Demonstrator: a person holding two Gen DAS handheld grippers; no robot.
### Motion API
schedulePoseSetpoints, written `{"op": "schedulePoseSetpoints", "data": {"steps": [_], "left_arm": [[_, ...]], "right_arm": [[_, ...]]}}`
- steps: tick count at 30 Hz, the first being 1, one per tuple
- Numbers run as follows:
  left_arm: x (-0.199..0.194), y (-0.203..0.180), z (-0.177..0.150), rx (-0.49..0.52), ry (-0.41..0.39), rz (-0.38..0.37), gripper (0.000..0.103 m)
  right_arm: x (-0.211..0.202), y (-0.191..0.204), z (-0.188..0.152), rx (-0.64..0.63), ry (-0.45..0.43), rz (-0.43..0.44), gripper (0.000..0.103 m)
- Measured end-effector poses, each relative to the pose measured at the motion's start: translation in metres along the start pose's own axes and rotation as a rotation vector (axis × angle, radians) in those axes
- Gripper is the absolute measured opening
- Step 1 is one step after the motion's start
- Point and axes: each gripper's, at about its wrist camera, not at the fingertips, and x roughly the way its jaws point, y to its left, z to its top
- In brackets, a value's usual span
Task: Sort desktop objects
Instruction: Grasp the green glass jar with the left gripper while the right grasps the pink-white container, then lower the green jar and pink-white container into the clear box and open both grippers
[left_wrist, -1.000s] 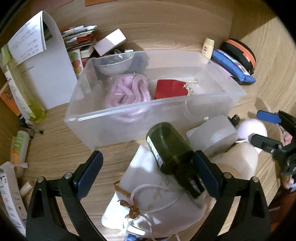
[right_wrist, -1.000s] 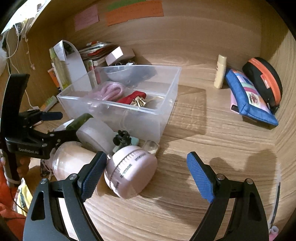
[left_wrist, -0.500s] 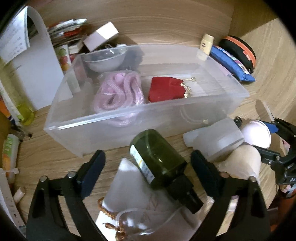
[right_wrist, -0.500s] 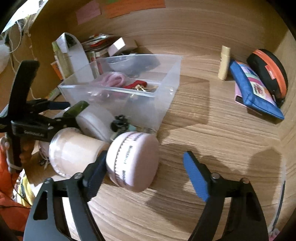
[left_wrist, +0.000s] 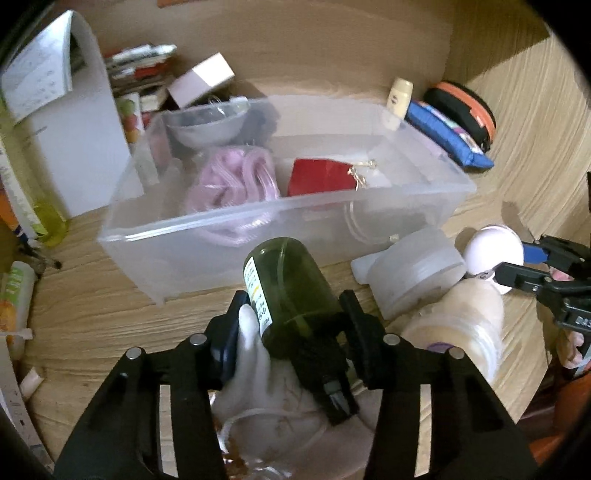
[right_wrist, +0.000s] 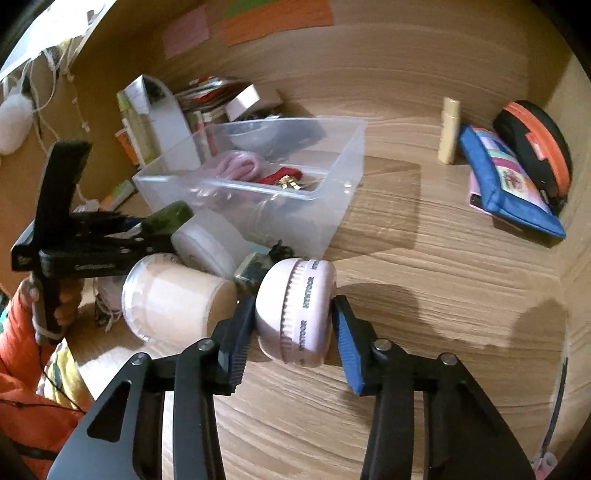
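Sorting is barely begun: your left gripper (left_wrist: 291, 325) clamps the green bottle (left_wrist: 291, 291), your right gripper (right_wrist: 295, 325) squeezes the pink timer (right_wrist: 295, 306), both short of the clear bin (left_wrist: 258, 221) (centre frame, cable and pouch inside).

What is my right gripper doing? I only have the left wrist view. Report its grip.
Observer: The right gripper is closed on the pink round timer, with a pad on each side.
Operator: Describe the timer's side.
Observer: A ribbed ring runs around its middle, next to a band of printed lettering too blurred to read.
Operator: Tell me what's behind it.
Observer: A small black clip lies between the timer and the clear plastic bin.
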Motion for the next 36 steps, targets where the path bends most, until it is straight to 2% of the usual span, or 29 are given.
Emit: {"op": "schedulePoseSetpoints", "data": {"steps": [7, 19, 26, 29, 36], "left_arm": [[-0.031, 0.013, 0.000, -0.034, -0.068, 0.022, 0.048], [-0.073, 0.013, 0.008, -0.035, -0.205, 0.044, 0.046], [-0.085, 0.020, 0.016, -0.050, -0.255, 0.045, 0.046], [-0.090, 0.023, 0.023, -0.056, -0.271, 0.043, 0.041], [-0.092, 0.032, 0.038, -0.060, -0.309, 0.041, 0.041]], "right_arm": [[-0.018, -0.018, 0.005, 0.067, -0.043, -0.014, 0.038], [-0.045, 0.000, 0.037, 0.007, -0.150, -0.031, 0.038], [-0.045, 0.010, 0.056, -0.021, -0.182, -0.019, 0.038], [-0.045, 0.013, 0.063, -0.022, -0.196, -0.014, 0.037], [-0.042, 0.017, 0.083, -0.024, -0.223, -0.001, 0.037]]}}
